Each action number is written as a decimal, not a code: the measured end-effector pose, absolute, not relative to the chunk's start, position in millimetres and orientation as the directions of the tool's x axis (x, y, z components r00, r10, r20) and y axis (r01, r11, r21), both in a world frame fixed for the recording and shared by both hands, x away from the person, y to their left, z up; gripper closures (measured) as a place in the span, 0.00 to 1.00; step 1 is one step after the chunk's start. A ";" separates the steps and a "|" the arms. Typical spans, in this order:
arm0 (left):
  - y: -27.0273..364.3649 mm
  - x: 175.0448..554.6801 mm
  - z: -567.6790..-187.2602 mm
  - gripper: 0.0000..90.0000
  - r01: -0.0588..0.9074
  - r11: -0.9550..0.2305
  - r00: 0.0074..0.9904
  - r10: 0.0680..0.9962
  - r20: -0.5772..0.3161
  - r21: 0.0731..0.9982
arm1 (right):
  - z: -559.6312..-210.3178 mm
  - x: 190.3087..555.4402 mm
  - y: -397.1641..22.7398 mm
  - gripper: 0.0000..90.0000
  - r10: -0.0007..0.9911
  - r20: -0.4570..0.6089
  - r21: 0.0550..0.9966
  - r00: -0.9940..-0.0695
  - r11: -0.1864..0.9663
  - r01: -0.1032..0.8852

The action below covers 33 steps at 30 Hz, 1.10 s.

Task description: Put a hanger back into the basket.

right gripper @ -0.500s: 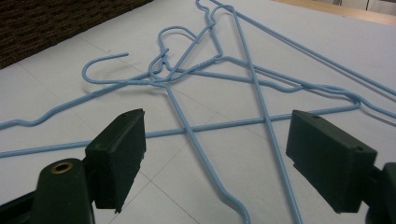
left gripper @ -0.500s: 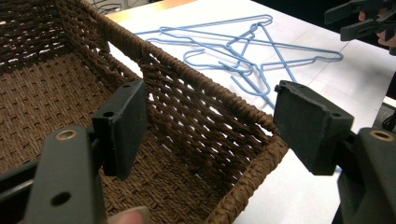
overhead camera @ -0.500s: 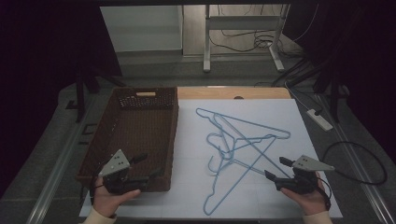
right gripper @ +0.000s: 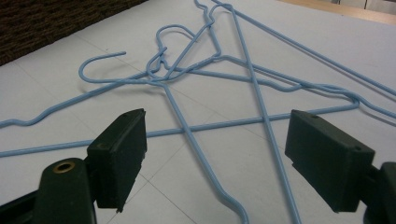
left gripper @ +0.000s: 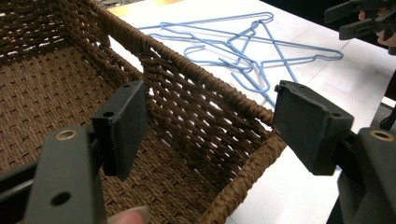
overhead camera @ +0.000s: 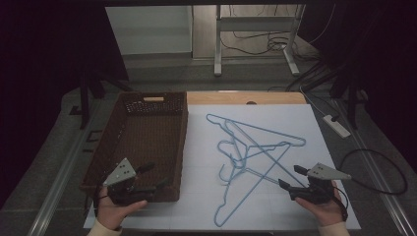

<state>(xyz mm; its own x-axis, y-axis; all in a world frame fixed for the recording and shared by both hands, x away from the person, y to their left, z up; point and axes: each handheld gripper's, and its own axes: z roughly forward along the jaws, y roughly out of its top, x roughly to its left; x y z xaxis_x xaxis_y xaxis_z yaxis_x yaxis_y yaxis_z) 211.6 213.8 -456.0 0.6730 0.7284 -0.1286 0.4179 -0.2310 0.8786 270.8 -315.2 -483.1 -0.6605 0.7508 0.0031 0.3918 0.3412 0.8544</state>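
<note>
Both grippers stand with their jaws spread wide and nothing between the pads. Held at the near right of the table, the right gripper (overhead camera: 290, 178) points toward the tangle of blue wire hangers (overhead camera: 253, 157); in the right gripper view its pads hover just above the hangers (right gripper: 219, 93), apart from the wire, with two long straight wires crossing on the sheet between the jaws. At the near left, the left gripper (overhead camera: 153, 177) hangs over the near right corner of the brown woven basket (overhead camera: 105, 167); in the left gripper view one pad sits above the inside of the basket (left gripper: 196, 102) and the other outside its rim, neither touching the weave as far as that close view lets me judge. Hangers lie in a loose overlapping pile on the white sheet (overhead camera: 314, 128) that covers the table, just beside the basket's right wall, their hooks curling toward the middle of the pile. How many hangers are in the pile is hard to tell, perhaps three
</note>
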 end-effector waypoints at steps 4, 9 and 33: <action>214.4 210.6 -456.7 0.30 0.425 -0.231 0.669 0.731 -0.132 0.875 | -483.2 271.0 -314.0 0.24 0.751 -0.002 0.854 -0.660 0.346 0.390; 216.5 209.2 -455.9 0.30 0.425 -0.228 0.664 0.736 -0.131 0.876 | -482.4 271.0 -314.2 0.25 0.754 -0.002 0.856 -0.656 0.340 0.388; 217.0 210.9 -457.5 0.31 0.432 -0.230 0.663 0.737 -0.134 0.872 | -479.4 277.6 -308.3 0.25 0.751 0.002 0.843 -0.660 0.353 0.405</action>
<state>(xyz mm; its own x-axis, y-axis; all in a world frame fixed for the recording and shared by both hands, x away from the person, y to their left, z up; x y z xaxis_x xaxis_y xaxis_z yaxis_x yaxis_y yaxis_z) 210.9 217.0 -457.5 0.6630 0.7365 -0.1340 0.4316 -0.2298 0.8723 277.6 -308.3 -479.4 -0.6598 0.7515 0.0025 0.4054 0.3531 0.8432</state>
